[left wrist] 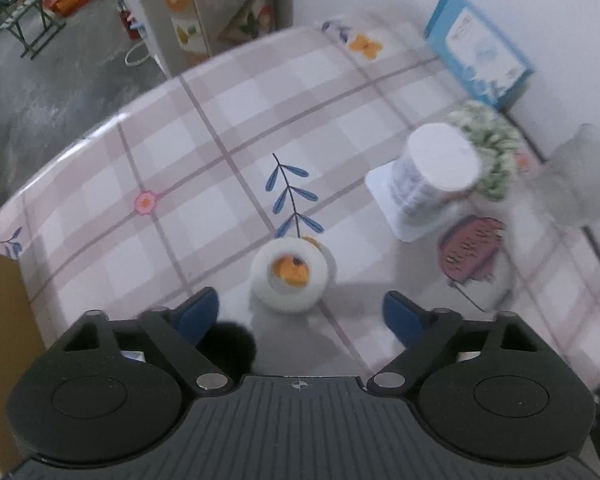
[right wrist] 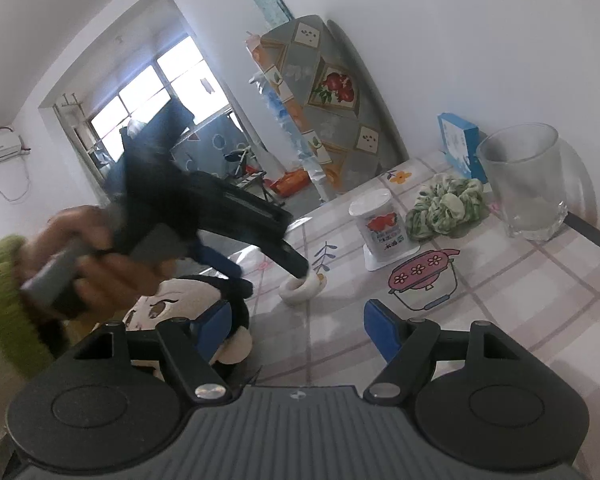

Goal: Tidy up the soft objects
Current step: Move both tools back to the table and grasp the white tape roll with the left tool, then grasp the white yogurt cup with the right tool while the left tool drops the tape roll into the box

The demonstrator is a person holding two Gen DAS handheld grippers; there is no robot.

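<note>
Left wrist view: my left gripper [left wrist: 300,312] was spread wide and empty, pointing down at the bench [left wrist: 204,128]. White soft ring [left wrist: 290,276] sat just ahead, between the pads but untouched. Green scrunchie [left wrist: 496,156] lay ahead-right, behind the white cup [left wrist: 440,168], unsorted.

Right wrist view: my right gripper [right wrist: 296,328] was partly open, gripping nothing. Plush doll [right wrist: 188,312] lay by its left finger; contact unclear. Ring [right wrist: 302,288] ahead with the left gripper's tip [right wrist: 296,266] at it. Scrunchie [right wrist: 444,210] was far ahead-right near the glass [right wrist: 524,184].

My read: early stage, no soft item visibly put away; ring, scrunchie and doll remained.
</note>
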